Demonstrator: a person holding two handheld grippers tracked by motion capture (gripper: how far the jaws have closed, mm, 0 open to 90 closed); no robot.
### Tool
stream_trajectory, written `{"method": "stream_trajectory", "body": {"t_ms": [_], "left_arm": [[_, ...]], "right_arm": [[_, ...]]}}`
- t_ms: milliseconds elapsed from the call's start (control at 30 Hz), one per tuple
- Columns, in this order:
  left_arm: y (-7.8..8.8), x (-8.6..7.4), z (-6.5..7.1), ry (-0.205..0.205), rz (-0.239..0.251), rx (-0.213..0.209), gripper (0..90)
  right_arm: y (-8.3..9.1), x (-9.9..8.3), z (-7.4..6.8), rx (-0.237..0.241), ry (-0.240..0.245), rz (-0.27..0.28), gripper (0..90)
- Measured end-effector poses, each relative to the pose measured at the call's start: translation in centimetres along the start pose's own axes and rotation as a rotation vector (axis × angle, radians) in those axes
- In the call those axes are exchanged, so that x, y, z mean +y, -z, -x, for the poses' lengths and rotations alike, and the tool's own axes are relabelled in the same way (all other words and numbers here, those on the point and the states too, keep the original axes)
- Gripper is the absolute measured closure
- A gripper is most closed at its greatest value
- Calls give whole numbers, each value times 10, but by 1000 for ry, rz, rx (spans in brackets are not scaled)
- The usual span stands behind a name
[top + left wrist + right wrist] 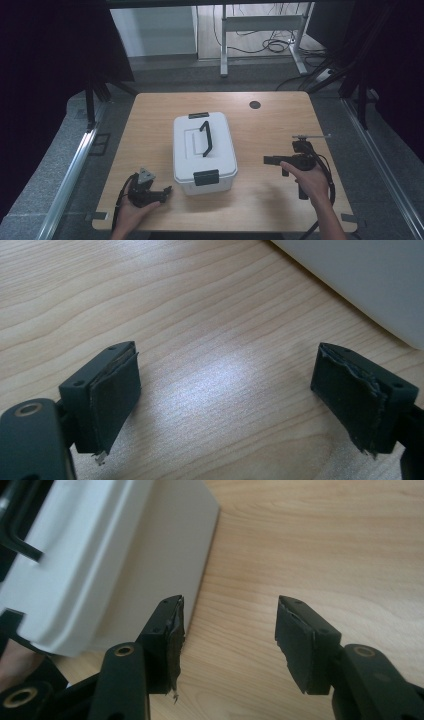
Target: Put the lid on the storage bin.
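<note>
Standing by the table [150, 107], I saw a white plastic storage box [204, 152] sitting in the middle of the wooden top, and it looked like the start of the job: both hands were getting ready to work on the box, and nothing was held yet.

The left gripper [162, 192] rested low near the front left corner of the box, not touching it. In the left gripper view its jaws stood wide apart with only bare wood between them, and a bit of the box's pale side showed at the top right [370, 280]. The right gripper [267, 160] hung just beside the right side of the box. Its jaws stood apart too, with nothing between them, and in its own view the white box [100, 555] sat close on the left.

I guessed the next move would be to reach a black latch [206, 177] at the front, or the black handle [206, 138] on the lid. That would need a careful aim and a gentle squeeze, because those parts were thin.

The box was smooth, hard and shiny, with round corners and a flat lid. The handle was a thin black bar. The table had light wood lines and a small dark round hole [255, 105] near the back. The pads [112, 400] on the jaws looked like worn black rubber, rough at the edges.
</note>
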State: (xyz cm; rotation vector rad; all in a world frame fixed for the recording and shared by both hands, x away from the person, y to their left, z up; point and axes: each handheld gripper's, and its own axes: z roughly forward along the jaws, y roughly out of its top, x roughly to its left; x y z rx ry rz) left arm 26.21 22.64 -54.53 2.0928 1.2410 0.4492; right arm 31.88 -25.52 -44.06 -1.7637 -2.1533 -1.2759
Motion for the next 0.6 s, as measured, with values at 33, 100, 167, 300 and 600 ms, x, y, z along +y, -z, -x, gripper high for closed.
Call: {"method": "stream_trajectory", "body": {"t_ms": [33,100,167,300,600], "left_arm": [[0,0,0,0,0,0,124],[0,0,0,-1,-1,0,124],[0,0,0,-1,-1,0,124],[0,0,0,-1,-1,1,124],[0,0,0,-1,-1,2,125]], "right_arm": [[0,0,0,0,0,0,457],[-1,-8,8,-2,-11,2,457],[-1,-11,11,-2,-17,5,456],[-2,-18,17,1,-23,9,456],[0,-20,20,2,-27,21,449]]}}
